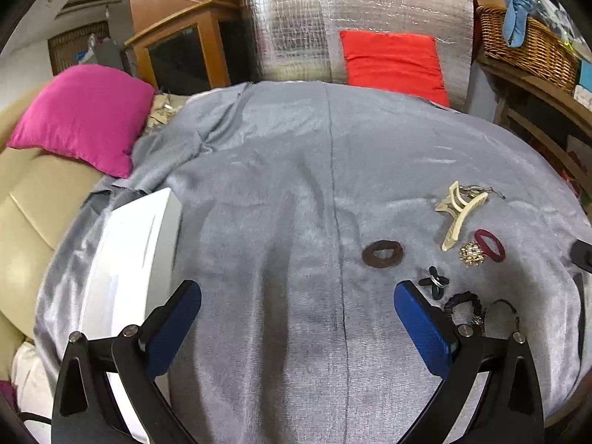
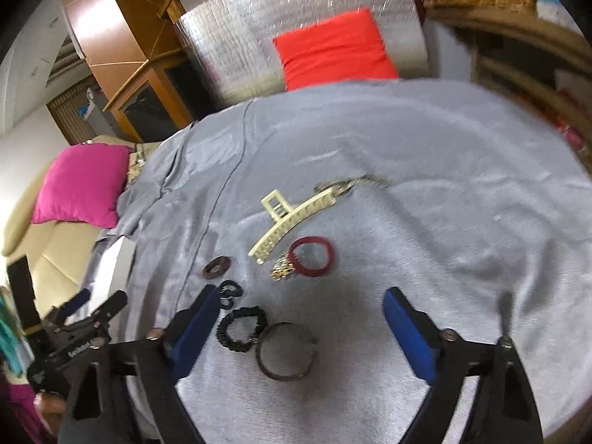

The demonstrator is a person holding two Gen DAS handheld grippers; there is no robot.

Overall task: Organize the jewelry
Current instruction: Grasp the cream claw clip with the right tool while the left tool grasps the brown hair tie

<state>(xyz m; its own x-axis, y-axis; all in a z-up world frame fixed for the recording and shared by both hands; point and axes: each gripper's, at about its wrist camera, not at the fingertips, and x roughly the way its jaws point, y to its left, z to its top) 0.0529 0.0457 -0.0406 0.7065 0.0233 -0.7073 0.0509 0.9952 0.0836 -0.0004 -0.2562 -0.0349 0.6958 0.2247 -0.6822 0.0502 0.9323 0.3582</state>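
Jewelry and hair pieces lie scattered on a grey cloth point(image 1: 281, 170). In the right wrist view I see a cream claw clip point(image 2: 292, 222), a maroon hair tie point(image 2: 312, 256), a gold brooch point(image 2: 283, 269), a brown ring point(image 2: 217, 267), a small black clip point(image 2: 228, 294), a black scrunchie point(image 2: 242, 328) and a dark bangle point(image 2: 285, 351). My right gripper point(image 2: 299, 298) is open above the scrunchie and bangle, pads touching nothing. My left gripper point(image 1: 298, 288) is open over bare cloth, with the brown ring point(image 1: 383, 254) and claw clip point(image 1: 460, 211) to its right. A white box point(image 1: 129, 259) lies at its left finger.
A pink cushion point(image 1: 85, 118) rests on a beige sofa point(image 1: 33, 199) at the left. A red cushion point(image 1: 394, 63) leans on a silver foil panel point(image 1: 296, 22) behind the cloth. A wicker basket point(image 1: 525, 44) sits on wooden shelving at the right.
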